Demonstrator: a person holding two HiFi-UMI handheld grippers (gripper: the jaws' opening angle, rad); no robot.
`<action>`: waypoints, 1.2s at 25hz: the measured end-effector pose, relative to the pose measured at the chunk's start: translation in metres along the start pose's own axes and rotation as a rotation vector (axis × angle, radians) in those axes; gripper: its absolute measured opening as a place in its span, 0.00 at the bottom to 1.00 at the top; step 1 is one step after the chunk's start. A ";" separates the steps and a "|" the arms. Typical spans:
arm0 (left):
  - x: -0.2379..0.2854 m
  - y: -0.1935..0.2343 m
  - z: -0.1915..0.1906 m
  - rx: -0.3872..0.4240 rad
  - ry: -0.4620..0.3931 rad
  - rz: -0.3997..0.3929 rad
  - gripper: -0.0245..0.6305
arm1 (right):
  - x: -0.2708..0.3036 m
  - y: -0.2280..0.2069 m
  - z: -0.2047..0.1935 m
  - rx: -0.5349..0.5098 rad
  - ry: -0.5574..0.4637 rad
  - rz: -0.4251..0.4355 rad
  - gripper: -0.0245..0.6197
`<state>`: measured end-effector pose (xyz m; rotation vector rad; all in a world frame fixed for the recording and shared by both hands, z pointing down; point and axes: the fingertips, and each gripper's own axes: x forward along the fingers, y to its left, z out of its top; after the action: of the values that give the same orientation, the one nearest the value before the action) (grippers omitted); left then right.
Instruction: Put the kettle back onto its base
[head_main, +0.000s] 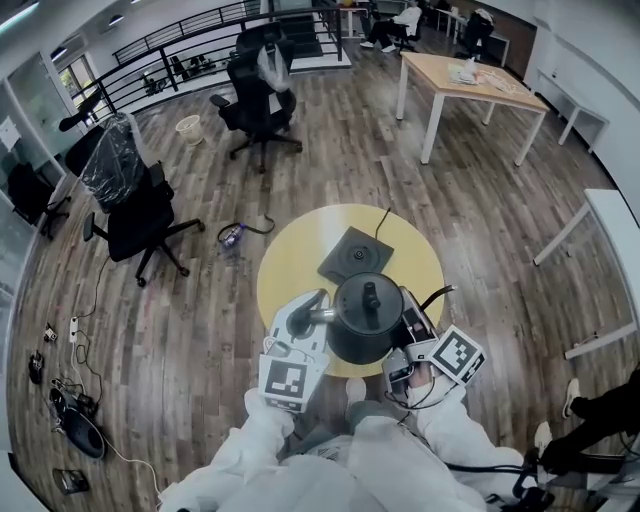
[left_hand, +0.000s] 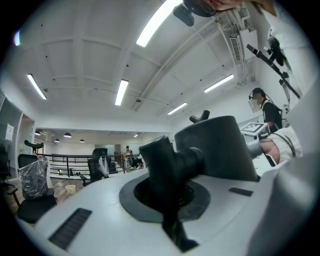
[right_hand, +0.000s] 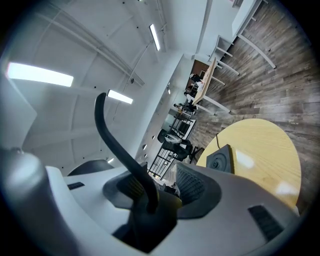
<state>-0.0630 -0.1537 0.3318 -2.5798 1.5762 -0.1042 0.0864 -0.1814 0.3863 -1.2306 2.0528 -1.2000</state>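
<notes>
Closest in, the left gripper (head_main: 312, 312) is clamped tight on the stubby spout (left_hand: 165, 165) of the dark grey metal kettle (head_main: 365, 322). The right gripper (head_main: 408, 320) is pinching its thin black curved handle (right_hand: 114, 142). So the kettle is held between the two over the near edge of the round yellow bench (head_main: 290, 260), not on its stand. Just past it, the dark square base (head_main: 355, 255) with a round disc in the middle lies flat on the bench. Way back on the wooden floor (head_main: 200, 330) there are black office chairs (head_main: 140, 215) and a light wooden table (head_main: 470, 80).
</notes>
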 end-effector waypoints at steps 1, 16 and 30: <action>0.010 0.003 0.001 0.000 0.002 0.003 0.04 | 0.009 -0.002 0.007 0.002 0.004 0.007 0.33; 0.120 0.024 -0.007 0.012 0.030 0.026 0.04 | 0.094 -0.046 0.072 0.037 0.053 0.037 0.33; 0.191 0.079 -0.059 -0.033 0.014 -0.002 0.04 | 0.190 -0.077 0.072 0.034 0.127 0.087 0.31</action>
<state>-0.0522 -0.3630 0.3797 -2.6113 1.5934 -0.0982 0.0814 -0.3954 0.4239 -1.0621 2.1435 -1.2965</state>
